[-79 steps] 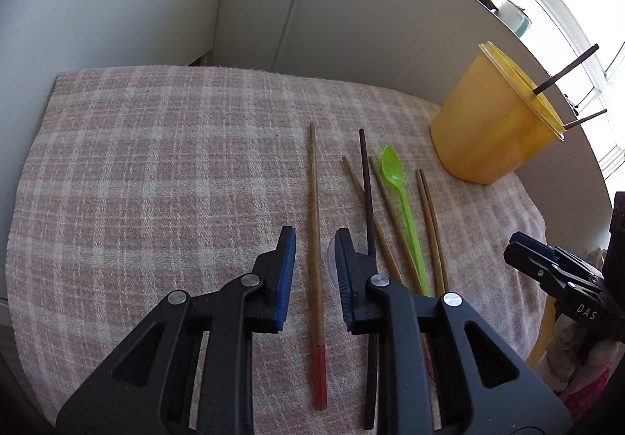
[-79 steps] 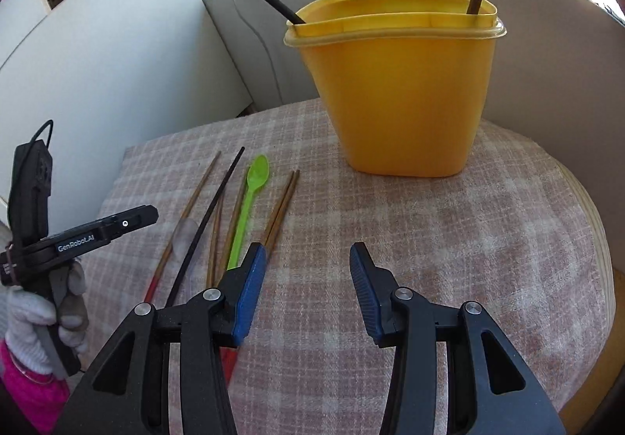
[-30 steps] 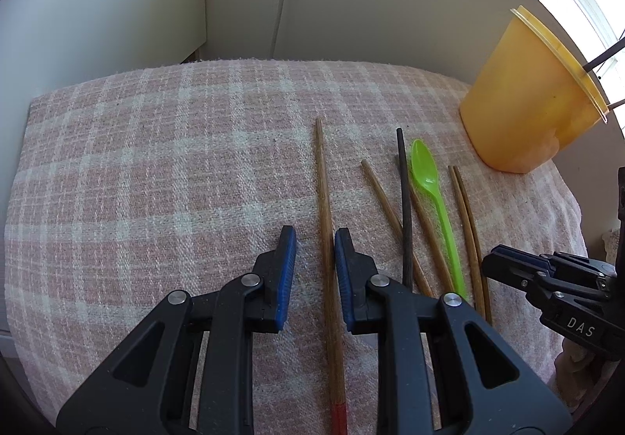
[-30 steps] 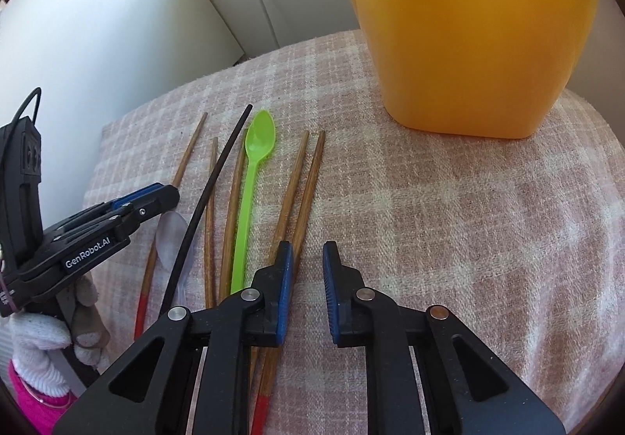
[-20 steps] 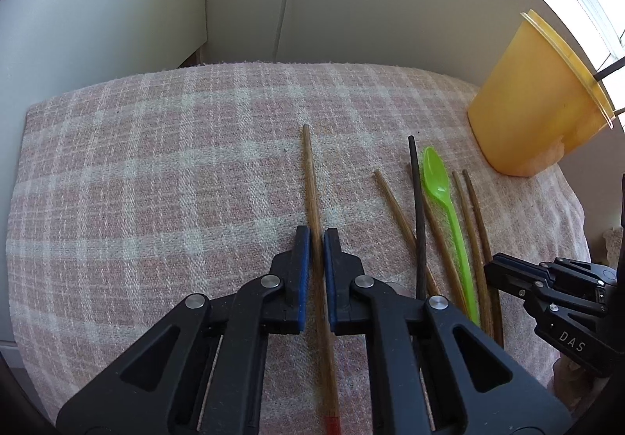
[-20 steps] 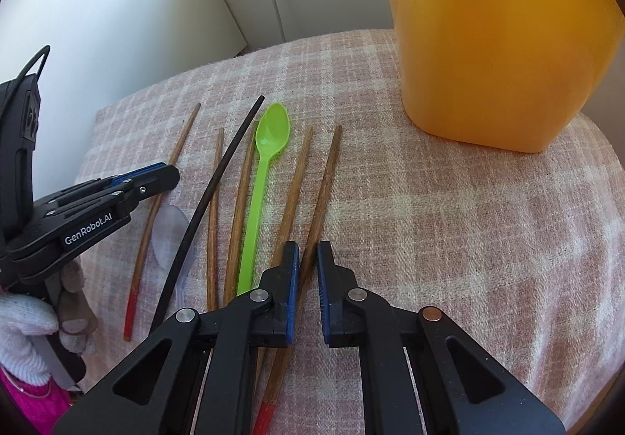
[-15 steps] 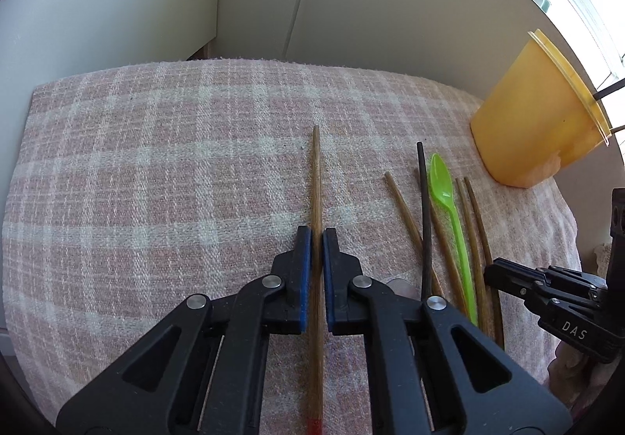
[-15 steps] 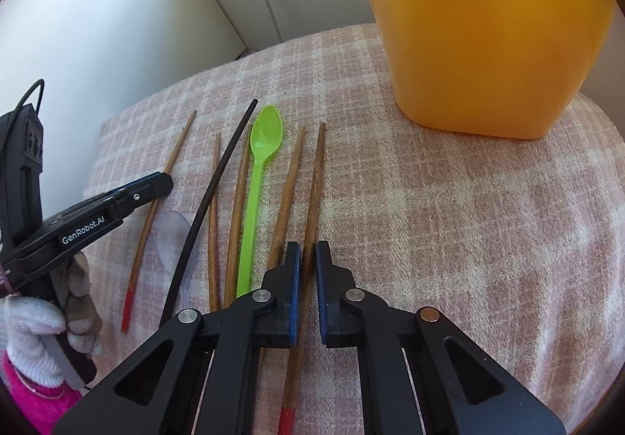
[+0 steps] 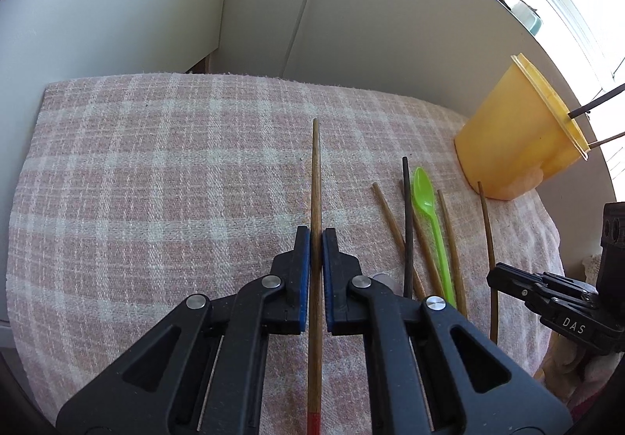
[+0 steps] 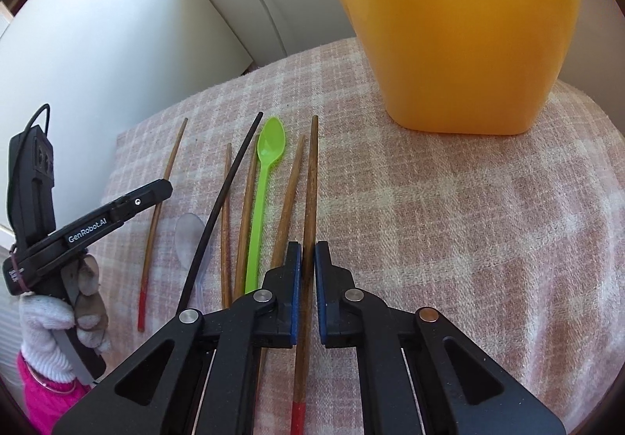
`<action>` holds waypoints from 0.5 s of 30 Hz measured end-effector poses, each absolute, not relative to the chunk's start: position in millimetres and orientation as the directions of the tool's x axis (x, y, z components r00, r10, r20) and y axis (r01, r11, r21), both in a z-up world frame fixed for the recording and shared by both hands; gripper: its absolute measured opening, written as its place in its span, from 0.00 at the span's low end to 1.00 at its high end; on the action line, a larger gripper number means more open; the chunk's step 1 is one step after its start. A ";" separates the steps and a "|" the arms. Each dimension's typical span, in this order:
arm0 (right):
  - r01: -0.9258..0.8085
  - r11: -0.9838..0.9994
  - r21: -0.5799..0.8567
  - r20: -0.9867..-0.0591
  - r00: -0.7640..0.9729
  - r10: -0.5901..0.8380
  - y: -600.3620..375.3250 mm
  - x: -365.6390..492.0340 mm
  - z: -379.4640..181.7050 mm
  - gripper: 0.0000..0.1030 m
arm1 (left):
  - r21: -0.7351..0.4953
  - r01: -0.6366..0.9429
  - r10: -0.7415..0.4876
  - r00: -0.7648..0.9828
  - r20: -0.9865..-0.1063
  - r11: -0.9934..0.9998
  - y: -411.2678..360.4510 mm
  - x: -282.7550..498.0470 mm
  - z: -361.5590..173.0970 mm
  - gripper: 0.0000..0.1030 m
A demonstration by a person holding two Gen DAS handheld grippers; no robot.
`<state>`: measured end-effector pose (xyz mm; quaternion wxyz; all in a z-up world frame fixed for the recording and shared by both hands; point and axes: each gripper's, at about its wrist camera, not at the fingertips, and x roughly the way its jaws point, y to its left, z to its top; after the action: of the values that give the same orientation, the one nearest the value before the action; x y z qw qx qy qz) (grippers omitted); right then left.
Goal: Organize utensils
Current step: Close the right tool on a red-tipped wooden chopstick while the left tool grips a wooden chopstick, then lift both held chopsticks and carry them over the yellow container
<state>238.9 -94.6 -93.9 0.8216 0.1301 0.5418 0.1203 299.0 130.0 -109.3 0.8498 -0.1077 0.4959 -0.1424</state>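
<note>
In your left wrist view, your left gripper (image 9: 316,235) is clamped on a red-tipped wooden chopstick (image 9: 315,177) above the plaid cloth (image 9: 156,181). To its right lie a black chopstick (image 9: 407,216), a green spoon (image 9: 429,216) and more wooden sticks, with the yellow container (image 9: 515,145) beyond.

In your right wrist view, your right gripper (image 10: 308,251) pinches another red-tipped chopstick (image 10: 311,177), pointing toward the yellow container. The spoon lies just left.
</note>
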 end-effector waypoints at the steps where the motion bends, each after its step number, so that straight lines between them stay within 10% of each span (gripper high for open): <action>1: -0.060 0.938 0.342 -0.856 0.392 0.337 -96.2 237.0 -91.3 0.05 | -0.324 0.135 -0.348 0.472 -0.810 0.937 134.0 296.8 -106.0 0.04; 15: -0.140 0.944 0.299 -0.787 0.523 0.327 -115.7 199.1 -35.5 0.05 | -0.362 0.190 -0.401 0.589 -0.702 0.913 153.0 233.6 -36.7 0.04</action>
<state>199.1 -115.8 -35.5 0.8669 0.0995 0.4694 0.1348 233.6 153.0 -36.7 0.8825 -0.1251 0.4214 -0.1674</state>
